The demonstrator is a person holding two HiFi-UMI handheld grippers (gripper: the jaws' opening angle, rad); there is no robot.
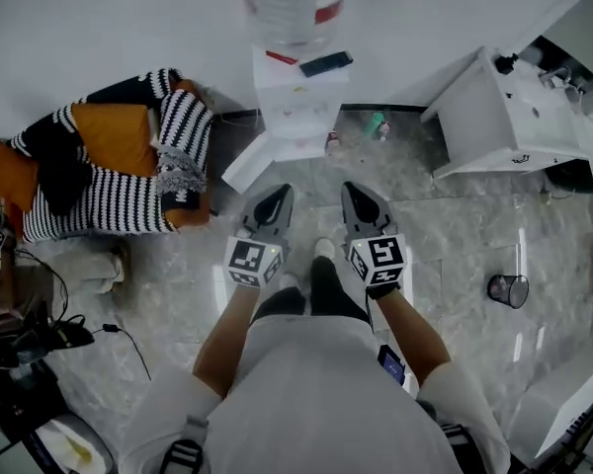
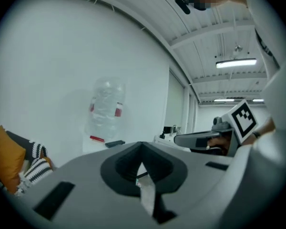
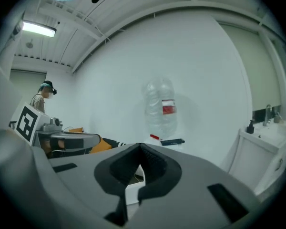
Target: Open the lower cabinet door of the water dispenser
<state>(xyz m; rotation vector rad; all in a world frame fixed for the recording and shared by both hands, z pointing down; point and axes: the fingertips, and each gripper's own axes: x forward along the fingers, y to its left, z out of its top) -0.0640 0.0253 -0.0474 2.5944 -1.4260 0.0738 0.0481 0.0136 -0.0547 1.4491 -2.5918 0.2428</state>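
Observation:
The white water dispenser (image 1: 298, 97) stands against the far wall with a clear bottle (image 1: 295, 3) on top and a dark flat object (image 1: 326, 63) on its lid. Its lower cabinet door (image 1: 249, 162) hangs swung open toward the left. Both grippers are held high in front of the person's body, well short of the dispenser and pointing at it. My left gripper (image 1: 275, 197) is shut with nothing in it, and so is my right gripper (image 1: 361, 196). The bottle (image 2: 105, 109) shows beyond the closed left gripper (image 2: 142, 147); likewise the bottle (image 3: 160, 108) beyond the right gripper (image 3: 140, 149).
A striped black-and-white armchair with an orange cushion (image 1: 109, 166) stands left of the dispenser. A white sink cabinet (image 1: 519, 117) stands at the right, a wire wastebasket (image 1: 508, 289) on the marble floor. Small items (image 1: 378, 124) lie by the dispenser's base. Another person (image 3: 43, 97) stands far off.

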